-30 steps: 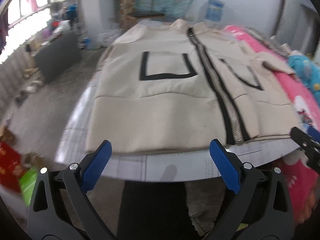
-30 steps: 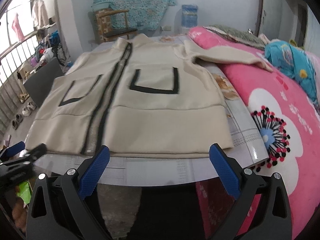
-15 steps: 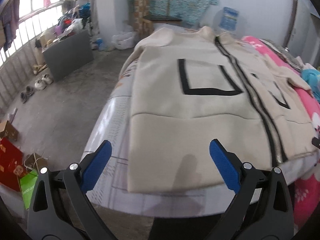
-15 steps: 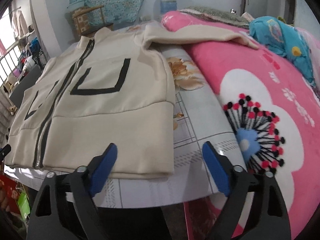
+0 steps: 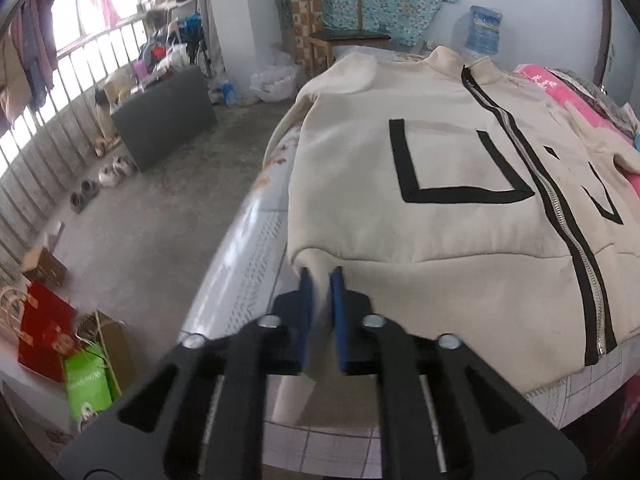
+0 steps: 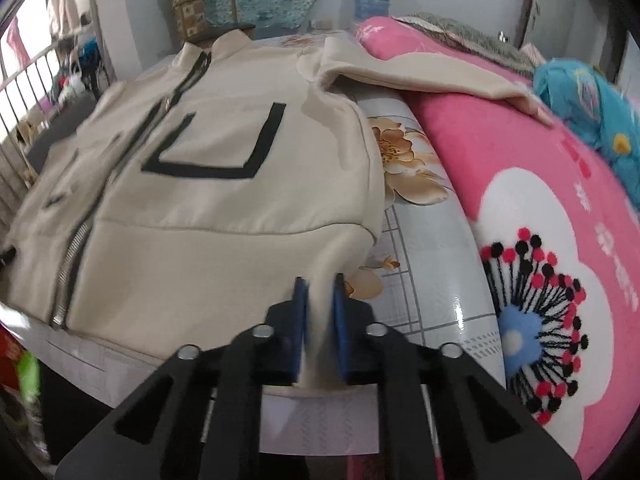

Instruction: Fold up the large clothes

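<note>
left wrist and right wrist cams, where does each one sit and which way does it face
Left wrist: on the left gripper, looking down along its fingers at the beige zip jacket's near left hem corner, pinched between the pads.
Right wrist: on the right gripper, whose jaws are closing, facing the near right hem corner, cloth between the pads; pink flowered blanket alongside.
Shared: the same jacket and wooden chair.

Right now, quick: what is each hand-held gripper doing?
Left hand-held gripper: shut on the cream zip-up fleece jacket, at its hem corner.
Right hand-held gripper: jaws closing, pads pinching the jacket's other hem corner.
</note>
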